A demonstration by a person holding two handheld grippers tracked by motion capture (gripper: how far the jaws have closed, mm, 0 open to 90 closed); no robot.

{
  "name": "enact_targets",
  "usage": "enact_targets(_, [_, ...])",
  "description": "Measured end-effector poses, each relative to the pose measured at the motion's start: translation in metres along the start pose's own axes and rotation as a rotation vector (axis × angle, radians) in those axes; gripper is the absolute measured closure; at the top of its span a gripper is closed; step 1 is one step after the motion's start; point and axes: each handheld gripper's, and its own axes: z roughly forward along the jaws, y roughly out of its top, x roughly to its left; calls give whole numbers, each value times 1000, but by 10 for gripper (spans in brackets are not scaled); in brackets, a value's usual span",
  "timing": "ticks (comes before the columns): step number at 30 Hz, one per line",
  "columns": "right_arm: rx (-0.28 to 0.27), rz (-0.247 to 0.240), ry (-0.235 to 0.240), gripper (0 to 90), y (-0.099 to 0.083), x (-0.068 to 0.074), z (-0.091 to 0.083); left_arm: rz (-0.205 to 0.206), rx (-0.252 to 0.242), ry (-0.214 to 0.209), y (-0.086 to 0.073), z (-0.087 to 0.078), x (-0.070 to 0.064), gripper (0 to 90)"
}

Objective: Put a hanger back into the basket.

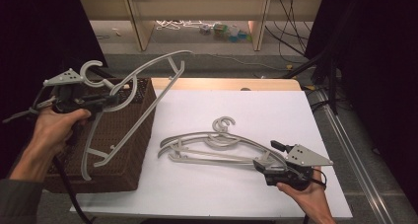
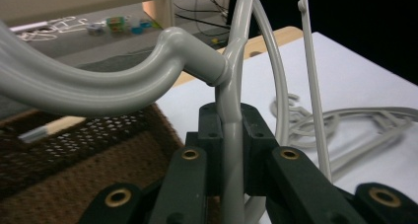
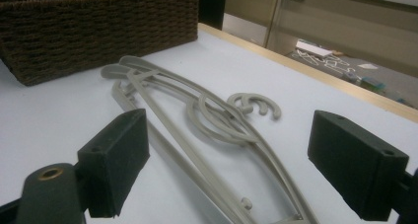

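Above the basket, held hanger: grey hanger (image 1: 143,83), lifted clear of the table (image 1: 246,110), tilted, its hook (image 1: 91,68) up near the left gripper, one arm sweeping past the basket's far corner, the other hanging down across the basket's front.
Left gripper: left gripper (image 1: 111,99), over the basket's near-left part, fingers (image 2: 212,130) clenched on the hanger's neck just below the hook; in the left gripper view the grey bar runs straight up between the two black pads.
Left hand: left hand (image 1: 54,128), wrapped round the gripper's handle, over the basket's left side.
Basket: brown woven basket (image 1: 128,150), on the table's left edge, touching the white cover.
Right of the basket, lying hangers: stacked hangers (image 1: 217,145), grey, flat on the white table, overlapping, hooks pointing away from the person; how many in the stack, cannot tell.
Right gripper: right gripper (image 1: 263,165), well right of the basket, at the near-right end of the stacked hangers, fingers (image 3: 116,160) spread wide and holding nothing; in the right gripper view the hangers' near end lies between the two pads, untouched.
Right hand: right hand (image 1: 305,194), under the right gripper, far from the basket at the table's near edge.
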Motion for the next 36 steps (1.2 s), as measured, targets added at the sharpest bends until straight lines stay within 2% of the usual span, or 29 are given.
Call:
enact_targets(3, [14,-1,3,169,-1,0,0,18,15,41,1,4,13,817])
enact_targets(5, [13,-3,3,169,-1,0,0,12,14,46,0,6,16,817])
enact_targets(8, [15,-1,5,171,-1,0,0,33,52,80,-2,10,27,817])
enact_targets(9, [16,-5,5,172,-2,-1,1,0,70,87,-6,14,34,818])
enact_targets(11, [20,-4,6,172,-2,-1,2,-9,70,101,-7,16,38,818])
enact_targets(13, [23,-4,7,174,-2,0,2,18,96,125,-11,17,47,817])
enact_targets(14, [19,-2,7,175,-3,0,2,14,80,145,-13,18,50,817])
enact_targets(18, [31,-1,19,177,-3,0,3,-4,76,170,-20,19,62,817])
enact_targets(23, [32,0,23,179,-4,0,4,-2,89,209,-33,17,72,817])
enact_targets(28, [23,-6,12,180,-4,0,5,-2,105,228,-42,15,78,817])
enact_targets(29, [26,-5,14,180,-4,0,5,6,123,229,-44,14,80,817])
enact_targets(31, [24,-6,15,181,-4,0,5,-13,118,234,-50,15,83,817])
enact_targets(32, [24,-6,15,181,-4,0,5,1,137,233,-52,13,85,817])
enact_targets(33, [33,-6,18,181,-4,-1,4,-4,152,238,-57,13,88,817])
enact_targets(36, [36,2,20,181,-4,0,5,-2,166,246,-61,13,90,817])
